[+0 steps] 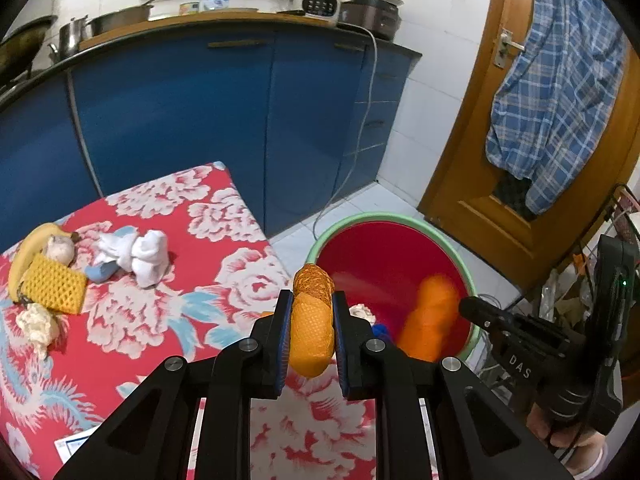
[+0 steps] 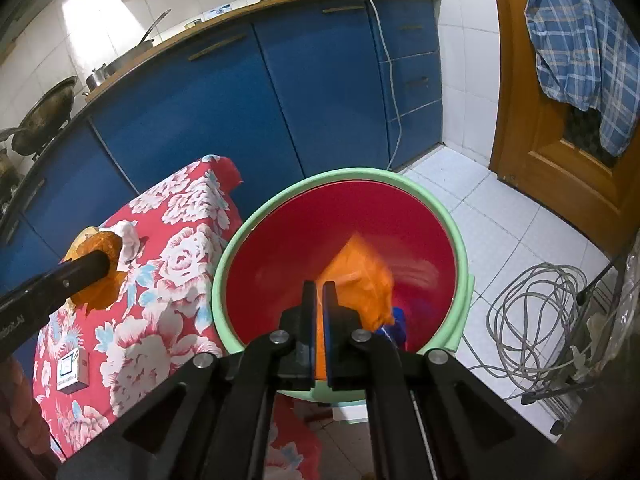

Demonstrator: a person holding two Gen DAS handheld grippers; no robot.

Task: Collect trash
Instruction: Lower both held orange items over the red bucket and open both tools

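The left gripper (image 1: 311,320) is squeezed tight on an orange foam net (image 1: 311,334), over the near right edge of the table (image 1: 224,264) with the red flower cloth. The right gripper (image 2: 319,320) hangs over the green bin (image 2: 224,256) with the red bag inside. Its jaws are pinched on a thin orange bag (image 2: 360,280), which looks blurry, so it may be swinging.

To do this step well, I think the right gripper should let go right over the middle of the bin. Then the left one can go right, over the rim, and drop its net too. More trash waits on the far left of the table: a yellow foam net (image 1: 54,284), a banana (image 1: 28,252) and white tissue (image 1: 140,256).
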